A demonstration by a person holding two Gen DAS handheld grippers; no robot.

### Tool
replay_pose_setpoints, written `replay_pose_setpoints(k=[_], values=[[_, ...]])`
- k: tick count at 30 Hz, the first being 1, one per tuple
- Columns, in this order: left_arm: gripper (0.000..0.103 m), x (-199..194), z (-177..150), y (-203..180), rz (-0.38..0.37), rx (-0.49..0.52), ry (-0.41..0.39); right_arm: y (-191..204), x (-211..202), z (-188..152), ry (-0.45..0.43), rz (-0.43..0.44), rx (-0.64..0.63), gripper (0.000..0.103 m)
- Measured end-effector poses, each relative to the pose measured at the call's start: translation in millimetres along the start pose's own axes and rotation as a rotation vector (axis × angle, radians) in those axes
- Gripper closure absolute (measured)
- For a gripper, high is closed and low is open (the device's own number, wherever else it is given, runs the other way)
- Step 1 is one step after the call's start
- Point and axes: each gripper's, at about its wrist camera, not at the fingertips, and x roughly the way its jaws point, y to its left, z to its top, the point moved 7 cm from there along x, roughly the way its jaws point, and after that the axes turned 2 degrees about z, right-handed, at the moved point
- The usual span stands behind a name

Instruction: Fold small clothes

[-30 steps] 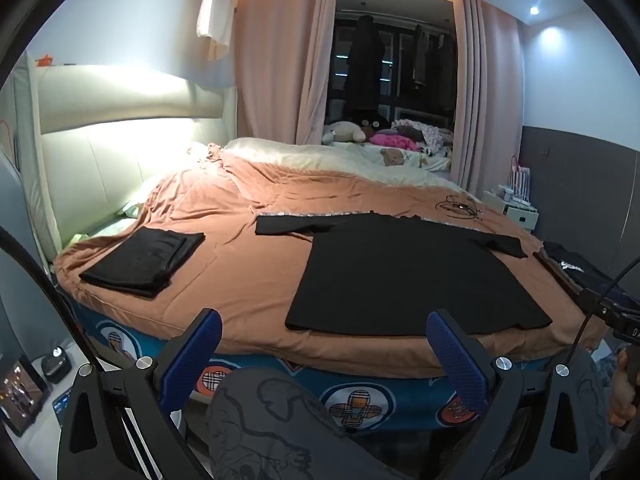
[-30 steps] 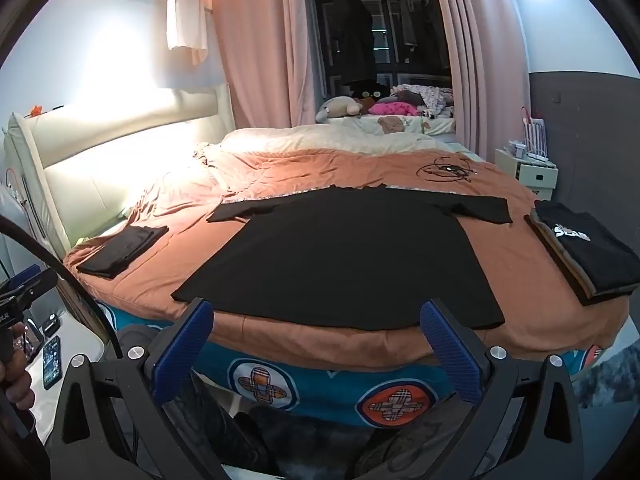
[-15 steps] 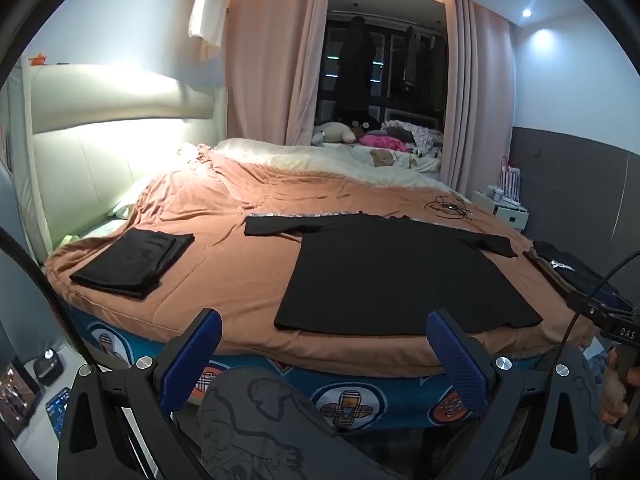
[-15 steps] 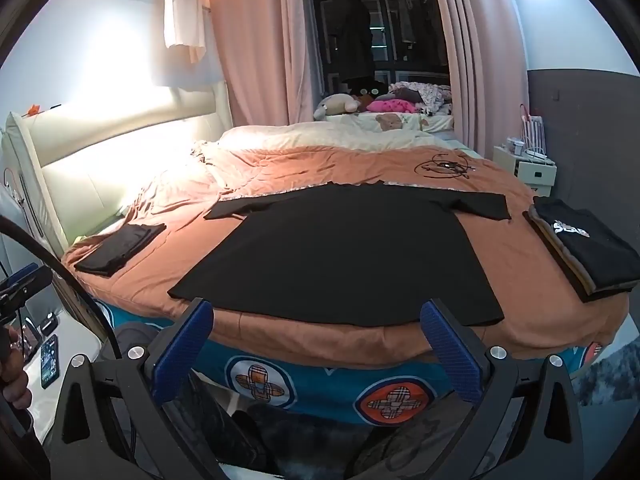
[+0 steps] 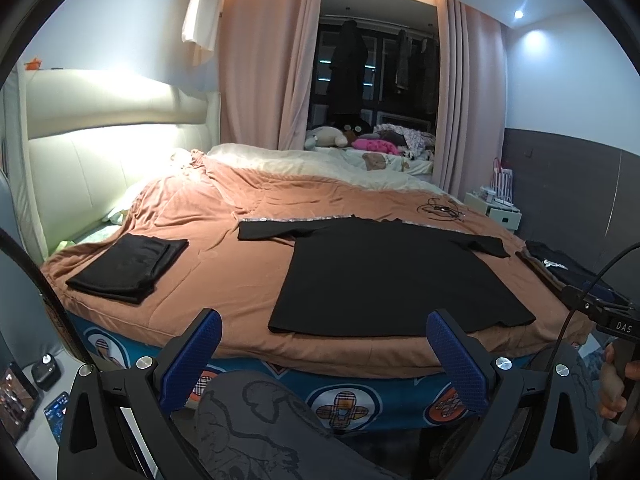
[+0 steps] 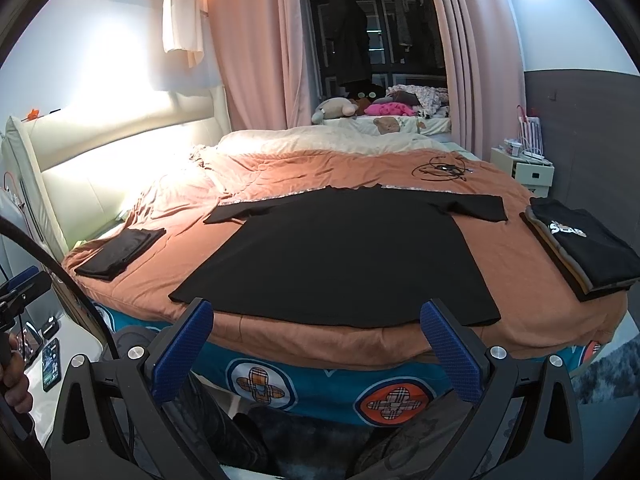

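A black T-shirt [image 5: 384,272] [image 6: 340,252] lies spread flat on the orange bed cover, sleeves out, hem toward me. A folded black garment [image 5: 128,266] [image 6: 120,252] rests on the bed's left side. A stack of folded dark clothes [image 6: 580,248] [image 5: 560,270] with a white print on top sits at the right edge. My left gripper [image 5: 322,354] hangs open below the bed's near edge, holding nothing. My right gripper [image 6: 320,346] is open too, short of the shirt's hem and not touching it.
The bed [image 6: 320,360] has a blue patterned side panel facing me. A black cable [image 6: 440,168] lies on the far cover. A nightstand [image 6: 524,170] stands at the right, and a phone [image 6: 51,364] on a low table at the left. A person's knee [image 5: 256,420] is below my left gripper.
Both grippers have shifted slightly, so the bed sits a little lower in the views. The clothes have not moved and both grippers stay open.
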Motion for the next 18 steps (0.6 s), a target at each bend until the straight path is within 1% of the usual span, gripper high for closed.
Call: replay_pose_setpoints(k=[18], values=[[0.0,-1.7,1.5,-1.8,0.009,0.0,0.001,0.5,-0.7,-0.1,-0.006,0.0,-0.007,0.0]])
